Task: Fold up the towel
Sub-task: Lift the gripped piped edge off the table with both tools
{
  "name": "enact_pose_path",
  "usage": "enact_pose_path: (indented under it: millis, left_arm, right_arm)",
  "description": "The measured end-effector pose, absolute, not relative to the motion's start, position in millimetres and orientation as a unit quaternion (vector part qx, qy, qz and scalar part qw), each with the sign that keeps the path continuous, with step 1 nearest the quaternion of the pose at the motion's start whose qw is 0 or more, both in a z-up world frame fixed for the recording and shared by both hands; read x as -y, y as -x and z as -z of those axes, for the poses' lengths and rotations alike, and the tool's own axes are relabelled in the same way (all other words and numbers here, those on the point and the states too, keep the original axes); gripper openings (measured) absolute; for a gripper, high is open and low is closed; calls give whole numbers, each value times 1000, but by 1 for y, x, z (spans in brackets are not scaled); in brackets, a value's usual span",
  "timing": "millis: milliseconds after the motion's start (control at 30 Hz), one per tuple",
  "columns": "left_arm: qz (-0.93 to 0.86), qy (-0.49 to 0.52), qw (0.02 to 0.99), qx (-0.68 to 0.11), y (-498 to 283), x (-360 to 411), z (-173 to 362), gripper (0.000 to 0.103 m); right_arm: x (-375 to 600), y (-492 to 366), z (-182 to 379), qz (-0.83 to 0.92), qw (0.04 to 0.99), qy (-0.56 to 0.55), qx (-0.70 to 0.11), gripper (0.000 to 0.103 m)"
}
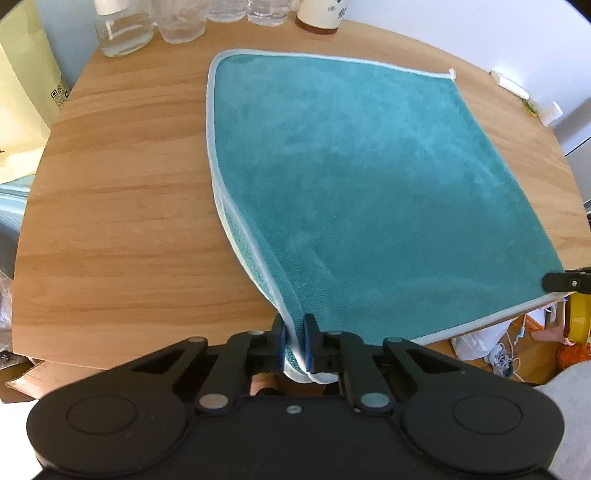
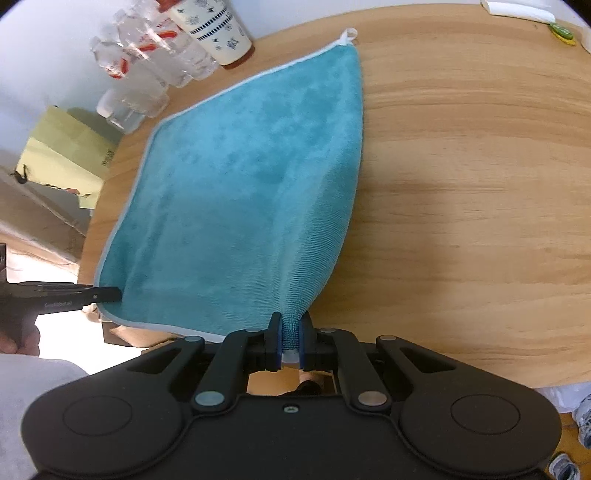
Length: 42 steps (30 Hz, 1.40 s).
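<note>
A teal towel (image 1: pixel 351 177) with a pale blue hem lies spread on a round wooden table (image 1: pixel 122 206). My left gripper (image 1: pixel 294 334) is shut on the towel's near left corner, which bunches between the blue pads and lifts off the wood. In the right wrist view the same towel (image 2: pixel 240 184) runs up from my right gripper (image 2: pixel 289 330), shut on the near right corner and raising it. The right gripper's tip (image 1: pixel 565 281) shows at the towel's far edge in the left wrist view. The left gripper's tip (image 2: pixel 107 294) shows at the left in the right wrist view. A small loop (image 2: pixel 349 35) marks the far corner.
Clear glasses (image 1: pixel 181 22) and a patterned paper cup (image 1: pixel 319 16) stand at the table's far rim, seen again as bottles (image 2: pixel 147 62) and the cup (image 2: pixel 218 31). A white wrapper (image 1: pixel 517 88) lies at the far right. A yellow-green bag (image 1: pixel 18 92) stands beside the table.
</note>
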<state>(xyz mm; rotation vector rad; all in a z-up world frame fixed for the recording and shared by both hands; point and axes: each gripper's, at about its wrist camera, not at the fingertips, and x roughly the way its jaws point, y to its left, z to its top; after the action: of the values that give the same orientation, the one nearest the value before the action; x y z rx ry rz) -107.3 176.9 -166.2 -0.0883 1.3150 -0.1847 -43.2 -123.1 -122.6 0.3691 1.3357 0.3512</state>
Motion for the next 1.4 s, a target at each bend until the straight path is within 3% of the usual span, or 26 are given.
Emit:
enact_pose_path:
  millis: [467, 600, 700, 1067, 1167, 1233, 1333, 1400]
  left_arm:
    - [60, 43, 764, -640, 106, -181, 186, 10]
    - [57, 55, 760, -645, 108, -188, 193, 38]
    - [63, 74, 755, -648, 111, -193, 199, 38]
    - [46, 172, 742, -646, 116, -202, 229, 38]
    - [49, 165, 746, -643, 118, -197, 232, 33]
    - [47, 172, 747, -640, 118, -196, 233, 21]
    - [50, 166, 753, -634, 119, -191, 230, 12]
    - [53, 150, 759, -632, 120, -187, 226, 11]
  right_arm:
    - [134, 43, 139, -164, 732, -182, -636, 8]
    - [129, 36, 143, -168, 728, -181, -639, 8]
    - [129, 33, 144, -172, 725, -176, -643, 8]
    - [129, 28, 145, -185, 712, -176, -654, 8]
    - [129, 26, 146, -186, 709, -176, -657, 8]
    - [129, 25, 147, -187, 707, -175, -659, 8]
    - [129, 24, 148, -190, 705, -176, -660, 8]
    - [127, 23, 149, -192, 704, -175, -661, 8]
